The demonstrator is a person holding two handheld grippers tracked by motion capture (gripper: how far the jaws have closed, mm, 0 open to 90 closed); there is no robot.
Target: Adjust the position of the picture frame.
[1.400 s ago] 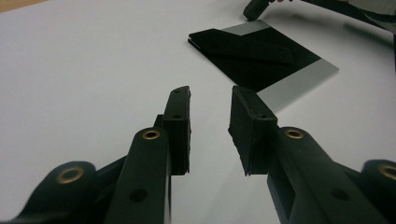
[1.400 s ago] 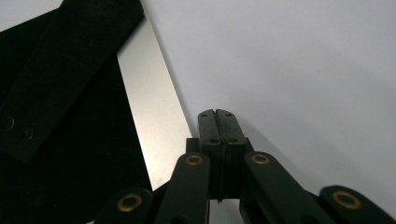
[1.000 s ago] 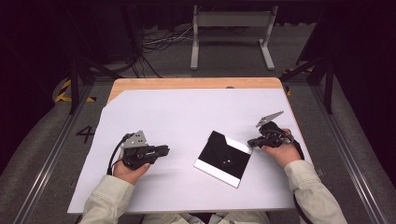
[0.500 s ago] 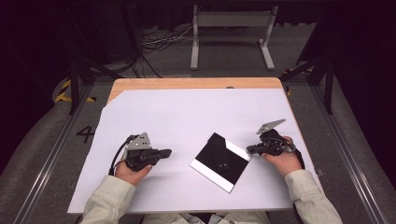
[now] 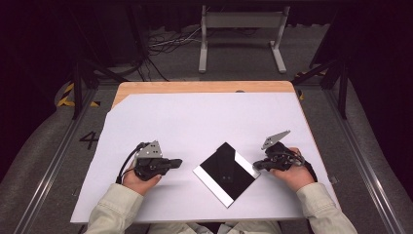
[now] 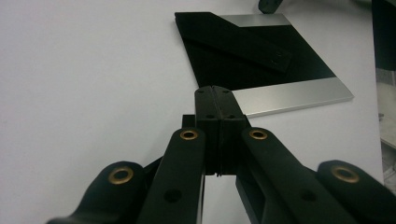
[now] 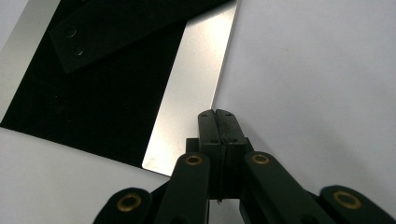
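High view, plate: black square plate [image 5: 225,172] with silver bands on two edges lies flat, turned corner-on, on the near-middle of the white tabletop [image 5: 204,122], between both hands, likely so either side can reach it.
High view, left tool [image 5: 176,163]: left of plate, apart from it, tip aimed right at it.
High view, right tool [image 5: 256,165]: right of plate, tip at its silver edge; contact unclear.
Left gripper view: left tool [image 6: 216,95] clenched on nothing, having just closed; plate [image 6: 261,56] beyond it, near corner just past the tip.
Right gripper view: right tool [image 7: 217,121] clenched, empty, tip against or over the silver edge of plate [image 7: 116,79], probably to nudge rather than grasp.
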